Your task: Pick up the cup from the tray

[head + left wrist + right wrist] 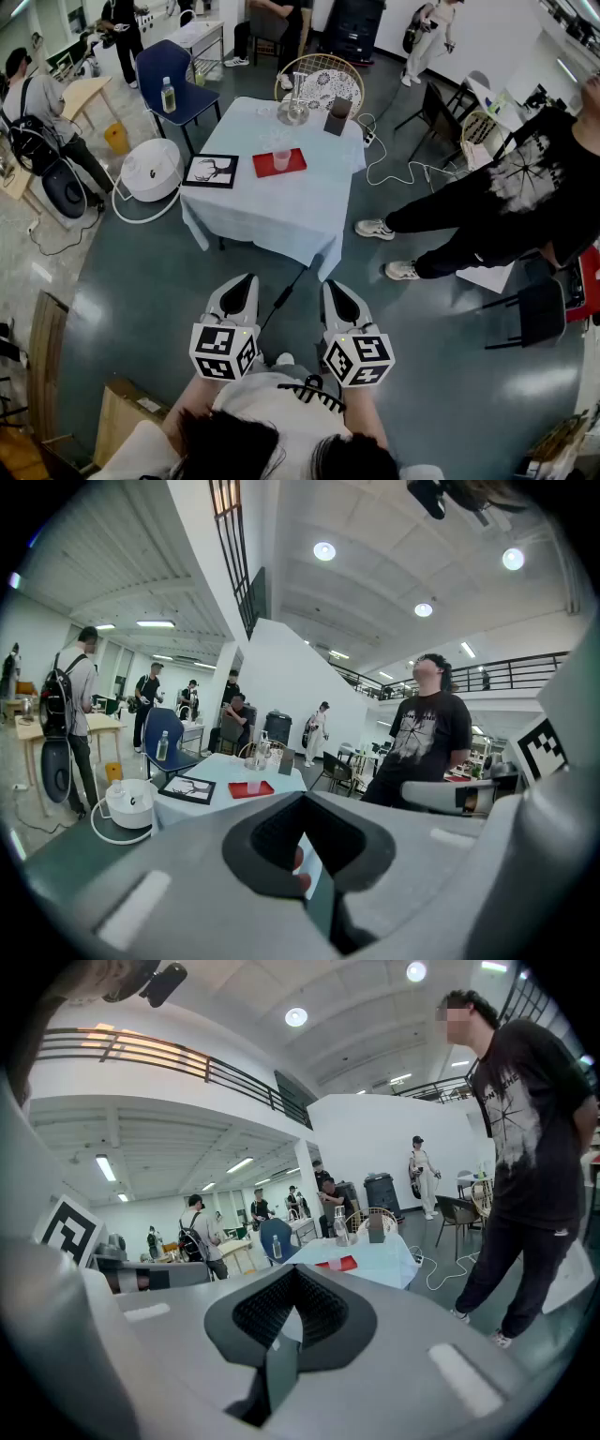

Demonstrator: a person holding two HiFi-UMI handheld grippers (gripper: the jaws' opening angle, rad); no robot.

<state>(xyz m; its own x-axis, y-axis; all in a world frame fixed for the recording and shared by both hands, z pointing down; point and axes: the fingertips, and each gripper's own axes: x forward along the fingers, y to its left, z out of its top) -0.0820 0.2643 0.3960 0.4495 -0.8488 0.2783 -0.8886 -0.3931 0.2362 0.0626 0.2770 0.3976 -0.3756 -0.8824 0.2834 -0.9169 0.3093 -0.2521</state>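
— Where is the cup?
— The pale pink cup point(281, 159) stands upright on the red tray point(299, 163). The tray lies on the table point(281, 211), which has a light blue cloth, and it sits towards the far half of the top.
— What else is on that table?
— A framed picture point(210, 171) lies flat just left of the tray. Behind the tray, near the far edge, stand a glass carafe point(296, 101) and a dark upright box point(337, 115).
— And the tongs?
— Both are well apart from the table, held side by side close to the person's body, over the floor. The left gripper point(246, 279) has its jaws pressed together with nothing between them. The right gripper point(333, 284) is the same: tips meeting, nothing held.
— So the cup is untouched?
— Yes, it stands alone on the tray, across the near half of the cloth from both grippers.
— Who is nearby?
— A person in black point(525, 187) stands to the right of the table. A blue chair point(173, 80) with a bottle point(168, 94) on its seat stands beyond the left corner, and a white round appliance point(150, 169) sits on the floor beside it
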